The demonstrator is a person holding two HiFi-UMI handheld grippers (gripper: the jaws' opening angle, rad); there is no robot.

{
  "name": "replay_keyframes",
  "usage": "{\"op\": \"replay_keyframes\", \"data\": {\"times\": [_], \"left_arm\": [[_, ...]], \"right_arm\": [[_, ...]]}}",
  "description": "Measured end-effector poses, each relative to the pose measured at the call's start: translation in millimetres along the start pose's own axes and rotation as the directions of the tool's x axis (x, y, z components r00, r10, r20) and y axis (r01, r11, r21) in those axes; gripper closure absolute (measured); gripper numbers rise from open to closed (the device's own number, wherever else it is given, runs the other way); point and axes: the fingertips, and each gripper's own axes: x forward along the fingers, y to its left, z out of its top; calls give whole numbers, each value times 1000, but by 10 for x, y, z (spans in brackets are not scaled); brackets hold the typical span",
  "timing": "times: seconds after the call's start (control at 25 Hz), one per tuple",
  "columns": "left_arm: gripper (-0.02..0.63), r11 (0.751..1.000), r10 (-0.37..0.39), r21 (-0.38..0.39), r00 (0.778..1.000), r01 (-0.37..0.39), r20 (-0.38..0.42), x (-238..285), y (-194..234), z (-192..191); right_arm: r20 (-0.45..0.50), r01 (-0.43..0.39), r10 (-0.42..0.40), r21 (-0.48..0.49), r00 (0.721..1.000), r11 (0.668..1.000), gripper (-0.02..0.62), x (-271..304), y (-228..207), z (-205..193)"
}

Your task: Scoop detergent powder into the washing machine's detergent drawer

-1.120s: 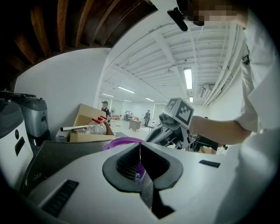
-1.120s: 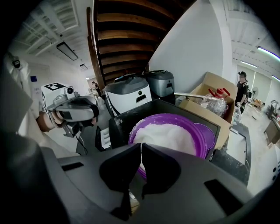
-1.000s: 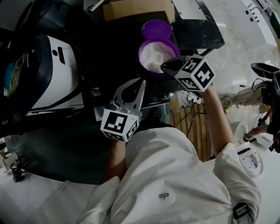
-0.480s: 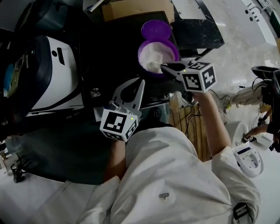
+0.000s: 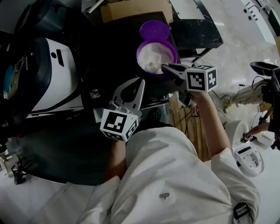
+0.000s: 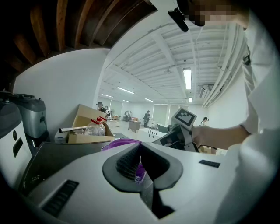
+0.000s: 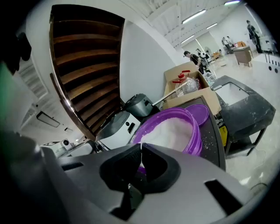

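Right tool [image 5: 166,68] is nearer, jaws closed with no scoop visible, tips at the near-right rim of the purple tub [image 5: 138,54] just ahead-left on the table [image 5: 105,52], white powder [image 5: 154,57] heaped inside, lid [image 5: 155,29] off behind; left tool [image 5: 141,84] closed, empty, hanging back.

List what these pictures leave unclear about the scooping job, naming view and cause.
Detergent drawer: not recognisable; head view is dark.
Scoop: none made out; in the right gripper view the right gripper covers the near rim of the tub.
Cardboard box: head view, cut off by the top edge.
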Motion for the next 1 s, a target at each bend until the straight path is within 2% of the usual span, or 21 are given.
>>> {"op": "replay_keyframes", "data": {"times": [0.32, 0.6, 0.72, 1.0], "left_arm": [[586, 1000, 5, 7, 1000, -5, -1, -14, 4, -1], [586, 1000, 2, 10, 1000, -2, -2, 15, -4, -20], [586, 1000, -2, 8, 1000, 2, -1, 39, -12, -30], [586, 1000, -11, 10, 1000, 11, -3, 27, -40, -32]], "right_arm": [[126, -62, 41, 163, 991, 985, 584, -93, -60, 94], [226, -118, 56, 274, 973, 955, 584, -163, -106, 153], [274, -155, 62, 333, 960, 930, 584, -184, -127, 167], [360, -242, 99, 378, 928, 894, 583, -233, -92, 219]]}}
